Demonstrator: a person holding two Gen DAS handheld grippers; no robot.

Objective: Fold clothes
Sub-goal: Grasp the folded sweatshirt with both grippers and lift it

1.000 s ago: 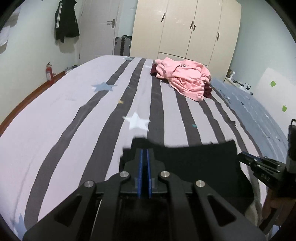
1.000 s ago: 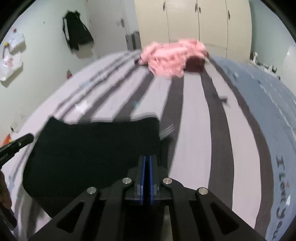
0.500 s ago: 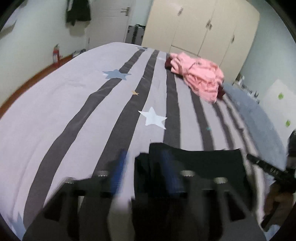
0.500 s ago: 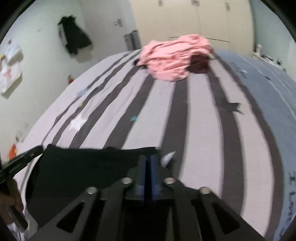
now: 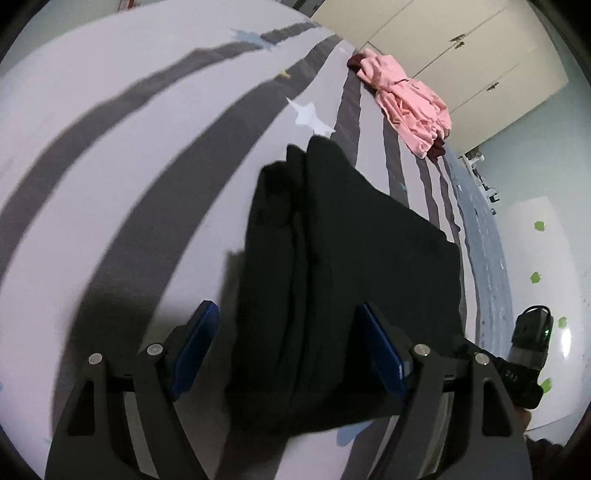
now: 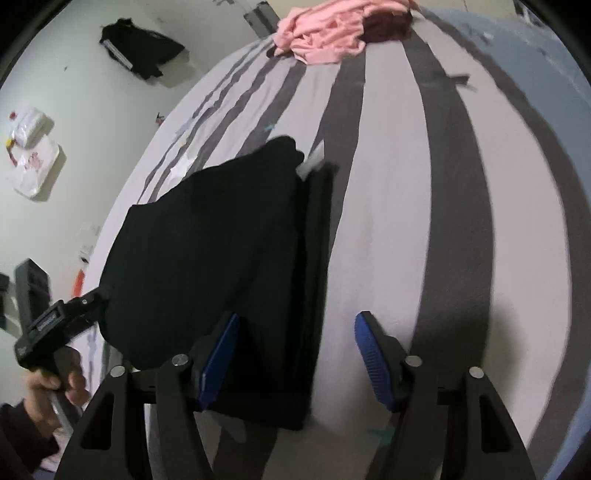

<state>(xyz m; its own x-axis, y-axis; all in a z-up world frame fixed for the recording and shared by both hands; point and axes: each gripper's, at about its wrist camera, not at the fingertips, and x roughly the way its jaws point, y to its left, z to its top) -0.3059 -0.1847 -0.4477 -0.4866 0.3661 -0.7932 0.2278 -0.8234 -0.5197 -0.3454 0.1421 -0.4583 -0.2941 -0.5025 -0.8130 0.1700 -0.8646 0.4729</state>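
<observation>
Black garment, folded into a flat, roughly rectangular stack, lying on the striped bedspread near the bed's near edge. In the left wrist view, layered fold edges run along the stack's left side. In the right wrist view, a small white tag protrudes at its far right corner.

Left gripper: jaws opening. The blue pads stand apart on either side of the garment's near left portion. The left pad is clear of the cloth; whether the right pad touches it cannot be told.

Right gripper: jaws opening, straddling the garment's near right edge. One blue pad lies over the cloth, the other over bare bedspread, and neither presses on the fabric. A hand holding the left gripper's handle appears at the lower left of this view.

Pink clothes, crumpled in a heap over a dark red item, lie toward the far end of the bed, well apart from the black garment. Cream wardrobe doors stand beyond the bed; a black jacket hangs on the wall to the left.
</observation>
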